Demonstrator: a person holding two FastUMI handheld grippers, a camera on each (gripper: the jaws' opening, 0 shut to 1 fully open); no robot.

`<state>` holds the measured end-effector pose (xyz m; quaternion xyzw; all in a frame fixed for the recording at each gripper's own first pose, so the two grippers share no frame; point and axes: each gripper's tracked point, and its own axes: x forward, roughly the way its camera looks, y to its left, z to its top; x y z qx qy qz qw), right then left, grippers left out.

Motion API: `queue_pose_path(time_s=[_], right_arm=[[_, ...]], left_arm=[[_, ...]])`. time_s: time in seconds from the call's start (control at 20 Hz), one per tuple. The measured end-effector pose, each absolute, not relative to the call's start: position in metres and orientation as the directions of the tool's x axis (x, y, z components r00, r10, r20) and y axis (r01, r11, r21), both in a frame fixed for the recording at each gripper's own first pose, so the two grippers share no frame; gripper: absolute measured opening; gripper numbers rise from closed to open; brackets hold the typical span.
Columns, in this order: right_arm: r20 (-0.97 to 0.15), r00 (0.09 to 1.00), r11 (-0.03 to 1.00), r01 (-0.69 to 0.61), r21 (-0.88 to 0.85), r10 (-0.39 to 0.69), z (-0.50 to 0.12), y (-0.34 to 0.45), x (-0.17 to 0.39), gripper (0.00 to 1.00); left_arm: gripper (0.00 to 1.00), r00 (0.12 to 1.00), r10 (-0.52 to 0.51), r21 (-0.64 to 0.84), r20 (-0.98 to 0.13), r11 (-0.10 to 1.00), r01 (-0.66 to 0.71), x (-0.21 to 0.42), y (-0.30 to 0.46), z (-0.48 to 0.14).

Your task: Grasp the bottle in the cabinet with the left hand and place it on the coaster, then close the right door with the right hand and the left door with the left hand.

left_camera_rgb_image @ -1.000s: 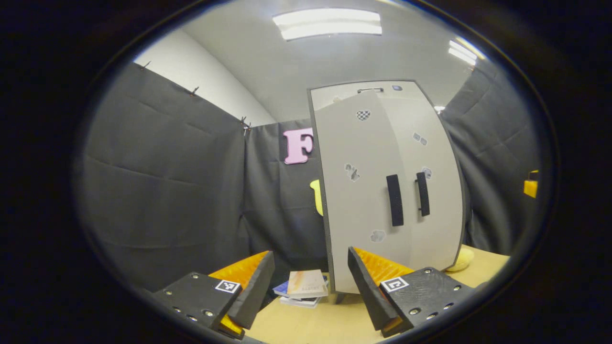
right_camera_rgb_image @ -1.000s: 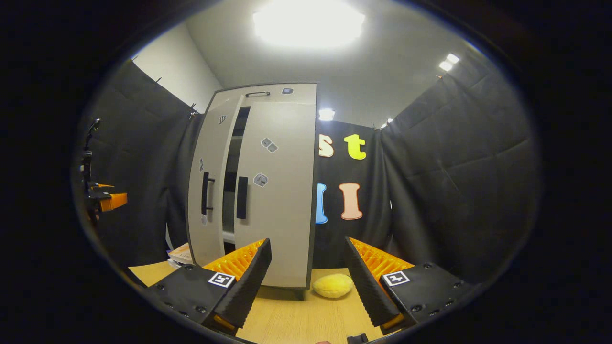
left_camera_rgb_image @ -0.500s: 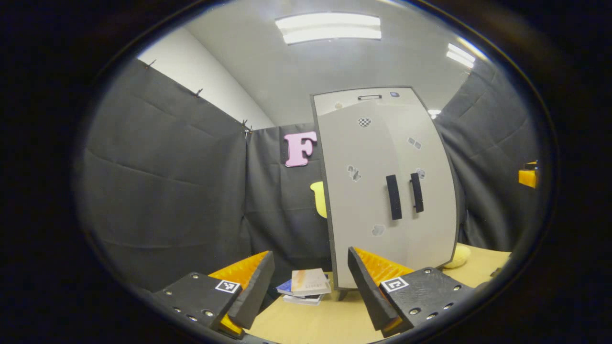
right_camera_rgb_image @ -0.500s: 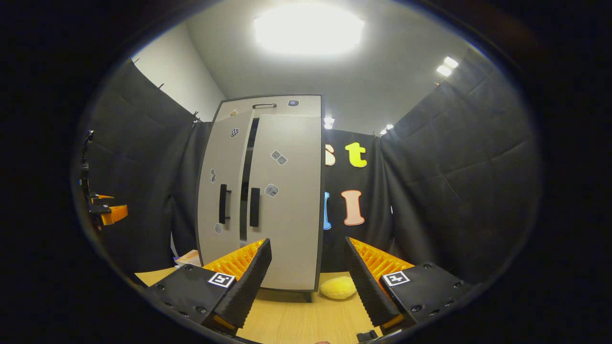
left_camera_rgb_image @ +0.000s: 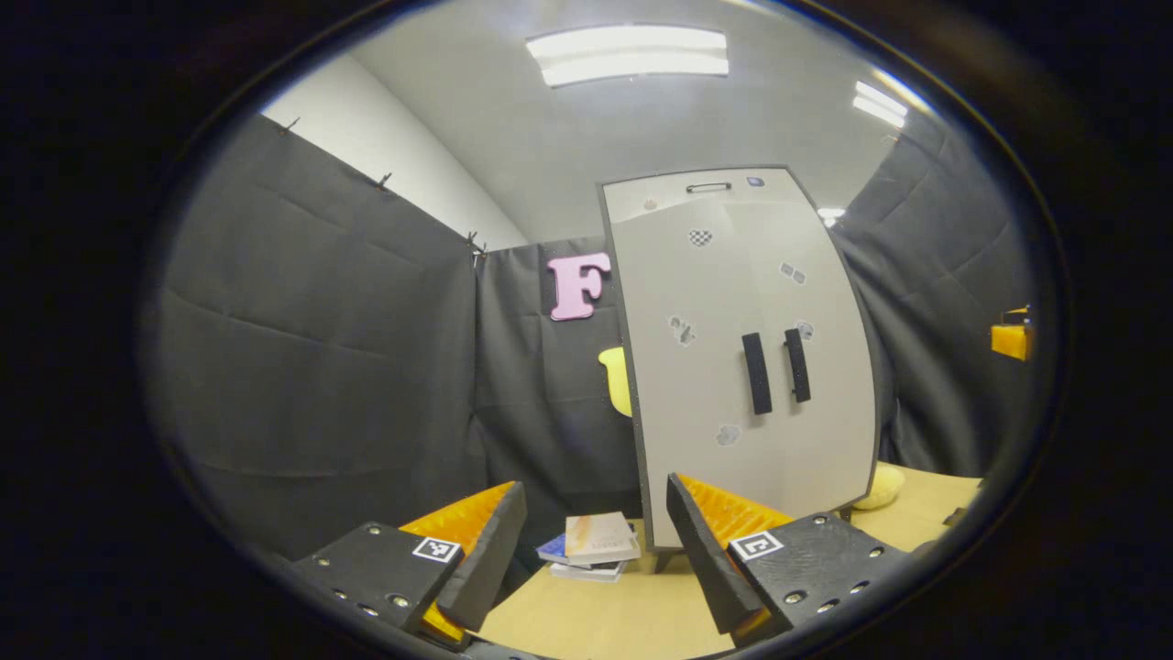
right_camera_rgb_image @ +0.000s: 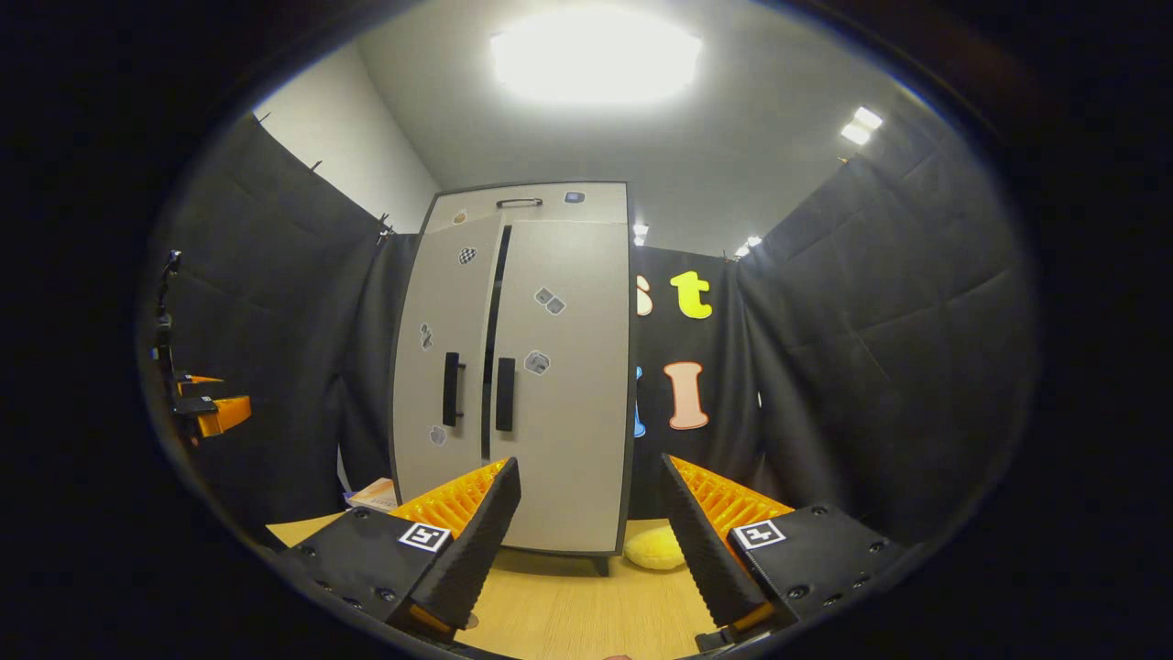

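We hold left tongs point(left_camera_rgb_image: 596, 541) and right tongs point(right_camera_rgb_image: 591, 536) apart, empty, back from cabinet point(right_camera_rgb_image: 513, 367) on counter point(right_camera_rgb_image: 568, 614): doors look shut, nothing left to push. Bottle, coaster: we cannot locate them. Books point(left_camera_rgb_image: 591, 548) beside cabinet's left corner, yellow toy point(right_camera_rgb_image: 652, 548) by right corner.

light: ceiling panel point(right_camera_rgb_image: 596, 55) above my right gripper point(right_camera_rgb_image: 591, 522) blown out to white glare | strip light point(left_camera_rgb_image: 628, 55) over my left gripper point(left_camera_rgb_image: 596, 541) milder | focus: sharp | edges: fisheye bows the cabinet point(right_camera_rgb_image: 513, 367) | shadow: soft, under cabinet ahead
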<state>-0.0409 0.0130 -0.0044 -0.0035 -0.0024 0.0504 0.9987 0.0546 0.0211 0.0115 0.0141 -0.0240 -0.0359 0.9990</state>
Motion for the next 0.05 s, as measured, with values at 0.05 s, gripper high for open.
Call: queue_pose_path(time_s=[0.05], right_arm=[[0.0, 0.995, 0.995, -0.103, -0.008, 0.103, -0.0053, 0.0131, -0.0402, 0.96]], left_arm=[[0.97, 0.996, -0.072, 0.033, 0.044, 0.997, 0.071, 0.0544, 0.0208, 0.0112]])
